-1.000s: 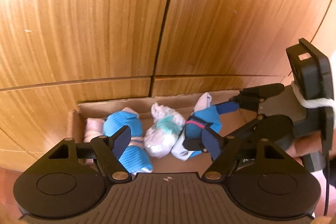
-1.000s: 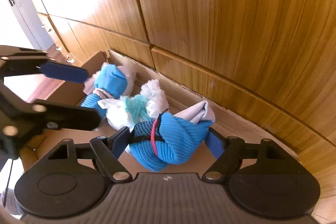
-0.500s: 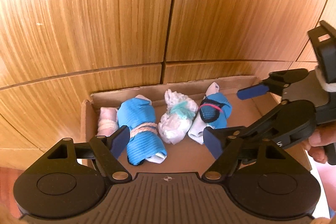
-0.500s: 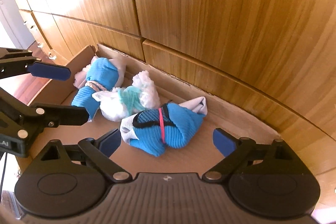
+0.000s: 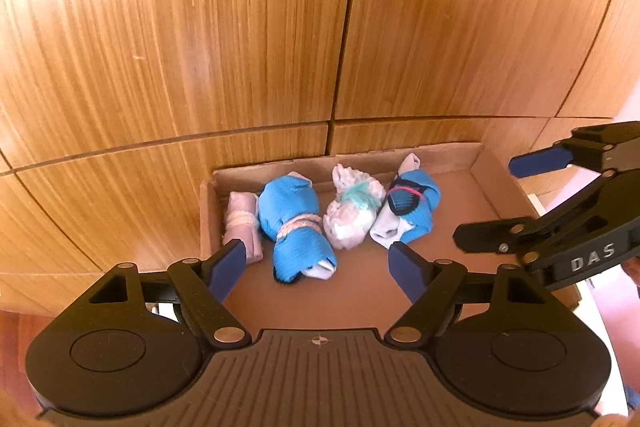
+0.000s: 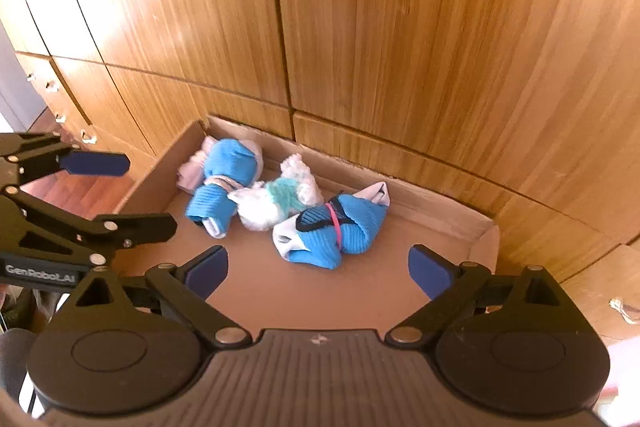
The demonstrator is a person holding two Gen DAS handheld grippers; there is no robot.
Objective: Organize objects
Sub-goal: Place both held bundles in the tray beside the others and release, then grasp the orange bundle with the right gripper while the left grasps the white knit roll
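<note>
In the shallow brown cardboard box (image 6: 440,211), 4 rolled sock bundles; the pale pink roll (image 5: 241,223) sits half-hidden. Left gripper (image 5: 318,269) wide, empty; right gripper (image 6: 318,273) opening, empty.

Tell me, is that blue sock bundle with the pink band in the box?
In: the blue sock bundle lies on the cardboard box floor, inside its walls.

The cardboard box (image 5: 492,195) is plain brown. In it lie a pale pink roll (image 5: 241,223), a bright blue bundle (image 5: 294,227) with a peach band, a white bundle (image 5: 352,215) with teal, and a blue sock ball (image 6: 340,227) with a black patch and a pink band. The cabinets (image 5: 240,27) are streaked golden wood.
</note>
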